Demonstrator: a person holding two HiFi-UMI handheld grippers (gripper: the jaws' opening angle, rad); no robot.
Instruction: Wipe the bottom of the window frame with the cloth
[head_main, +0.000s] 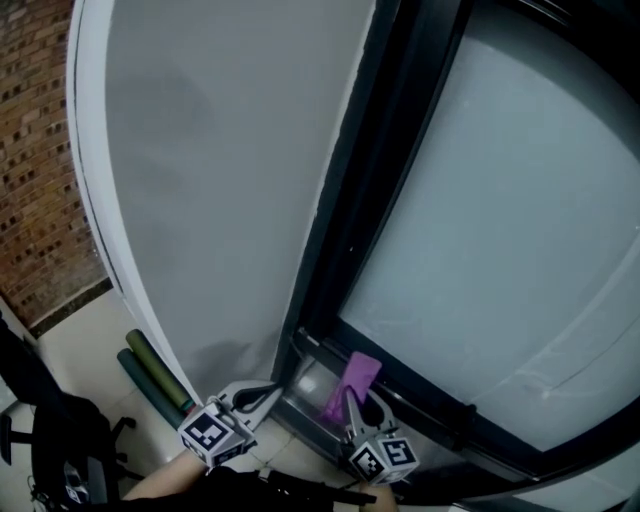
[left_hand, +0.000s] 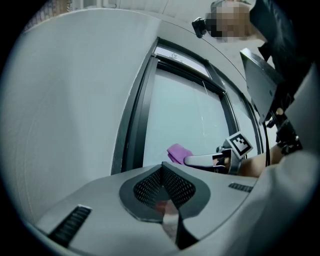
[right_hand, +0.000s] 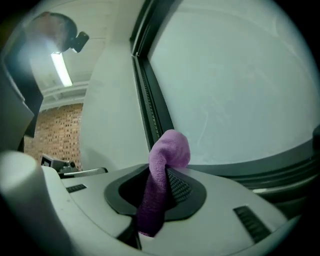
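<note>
The right gripper (right_hand: 159, 186) is clamped on a purple cloth (right_hand: 167, 150). The fabric runs as a narrow band between the pads, and its rounded, folded end sticks out past the tips toward 12 o'clock. In the head view this gripper sits at about 6 o'clock. The cloth's free end lies over the bottom rail (head_main: 440, 405) of the dark window frame (head_main: 345, 220), close to the frame's lower left corner. No view settles whether the fabric touches the rail.

The left gripper (left_hand: 163, 172) has its jaws pressed together with nothing between them. In the head view it is at 7 o'clock, near the right gripper and apart from it, pointing toward the foot of the frame's upright.

Frosted glass (head_main: 500, 210) fills the frame from 12 to 4 o'clock, and the rail runs along its lower edge toward 4 o'clock, where it lies bare. A plain white wall (head_main: 210, 160) borders the upright from 9 to 12 o'clock. Farther toward 9 o'clock are a brick wall (head_main: 35, 170) and pale floor (head_main: 85, 340), with two dark green rolls (head_main: 152, 372) lying at the white wall's base.
</note>
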